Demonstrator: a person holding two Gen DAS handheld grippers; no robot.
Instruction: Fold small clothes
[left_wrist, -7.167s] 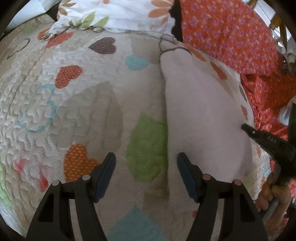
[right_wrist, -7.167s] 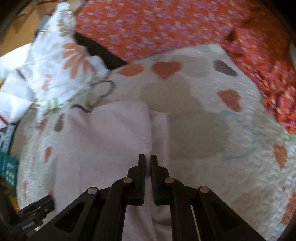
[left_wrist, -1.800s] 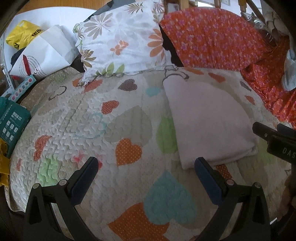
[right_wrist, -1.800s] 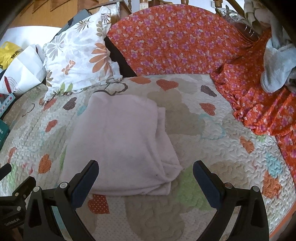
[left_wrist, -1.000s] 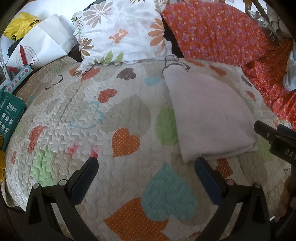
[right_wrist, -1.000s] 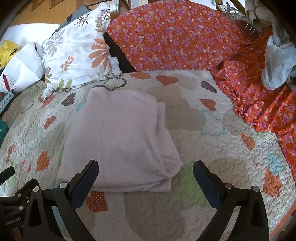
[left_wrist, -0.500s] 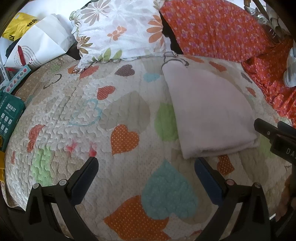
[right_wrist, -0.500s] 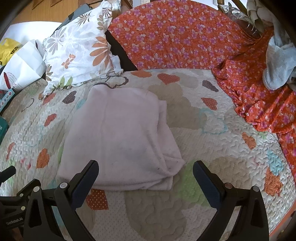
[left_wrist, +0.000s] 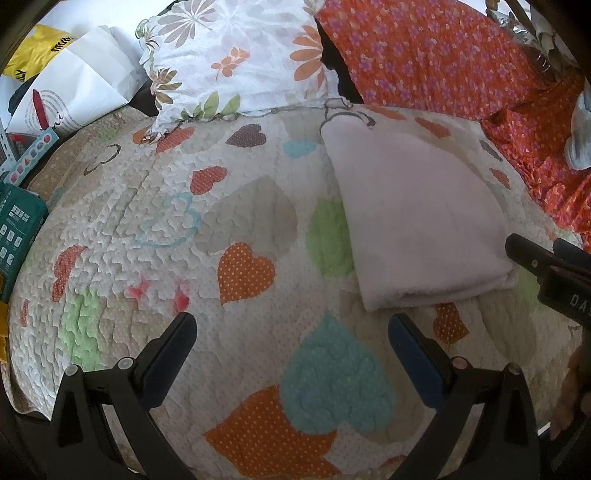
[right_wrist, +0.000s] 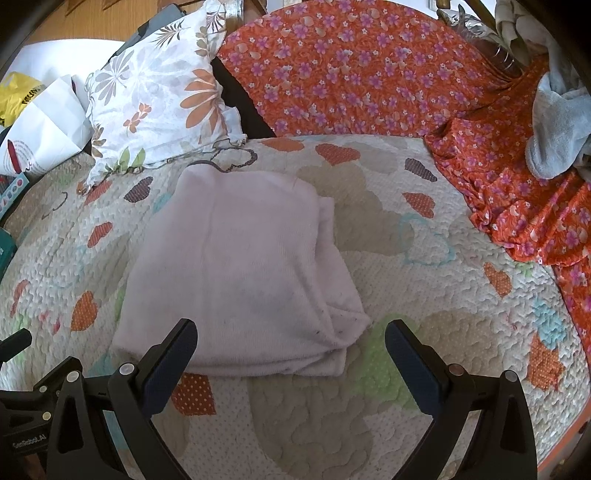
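- left gripper: black frame, blue pads, pinkish and silver pivot screws
- right gripper: same black build, blue pads; white lettering on the body

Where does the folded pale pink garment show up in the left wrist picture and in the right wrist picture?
Left wrist: the folded pale pink garment lies right of centre on the heart-print quilt.
Right wrist: it lies centre-left, just ahead of the open right tool.
Shared landmark: the floral pillow behind it.
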